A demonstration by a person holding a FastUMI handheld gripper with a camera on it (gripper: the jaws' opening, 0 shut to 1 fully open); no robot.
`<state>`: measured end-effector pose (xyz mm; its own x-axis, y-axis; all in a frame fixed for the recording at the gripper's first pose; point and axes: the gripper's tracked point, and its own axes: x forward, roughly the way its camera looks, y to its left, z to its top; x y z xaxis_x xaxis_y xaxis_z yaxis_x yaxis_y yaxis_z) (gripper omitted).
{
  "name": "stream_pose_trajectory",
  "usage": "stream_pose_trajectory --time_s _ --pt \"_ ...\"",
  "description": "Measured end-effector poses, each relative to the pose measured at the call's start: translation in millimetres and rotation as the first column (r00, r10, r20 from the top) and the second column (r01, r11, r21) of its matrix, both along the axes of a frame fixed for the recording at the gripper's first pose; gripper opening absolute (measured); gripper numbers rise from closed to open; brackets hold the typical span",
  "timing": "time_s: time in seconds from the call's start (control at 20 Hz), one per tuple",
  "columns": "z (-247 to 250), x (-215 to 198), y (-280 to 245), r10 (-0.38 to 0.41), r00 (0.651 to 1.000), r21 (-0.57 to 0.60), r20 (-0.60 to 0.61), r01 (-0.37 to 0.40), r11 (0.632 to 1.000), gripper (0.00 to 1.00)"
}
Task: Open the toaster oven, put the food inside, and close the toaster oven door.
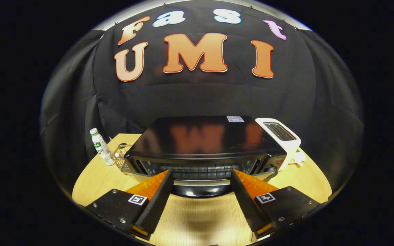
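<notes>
A black toaster oven [204, 136] stands on the wooden table [94, 181] just ahead of me. Its door [200, 180] appears swung down toward me, and the wire rack [197, 168] inside shows above it. The door's glossy black handle [200, 190] lies low in the gap between my two fingers. My gripper [201, 173] is open, with its fingertips reaching the oven's front on either side of the handle. Neither finger presses on anything.
A wire basket [121, 158] sits against the oven's left side, and a small white bottle with a green cap [101, 147] stands beyond it. A white slot toaster [283, 137] stands at the oven's right. Black cloth closes in the back.
</notes>
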<state>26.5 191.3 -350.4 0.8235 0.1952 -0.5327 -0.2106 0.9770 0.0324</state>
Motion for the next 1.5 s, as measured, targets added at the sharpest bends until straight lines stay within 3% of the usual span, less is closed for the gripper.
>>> stream_pose_trajectory --time_s 0.7,1.5 --pt "-52 -88 -20 -0.001 0.995 -0.024 -0.101 -0.001 1.000 0.99" --pt "-139 -131 -40 -0.028 0.946 -0.043 -0.324 0.014 0.999 1.00"
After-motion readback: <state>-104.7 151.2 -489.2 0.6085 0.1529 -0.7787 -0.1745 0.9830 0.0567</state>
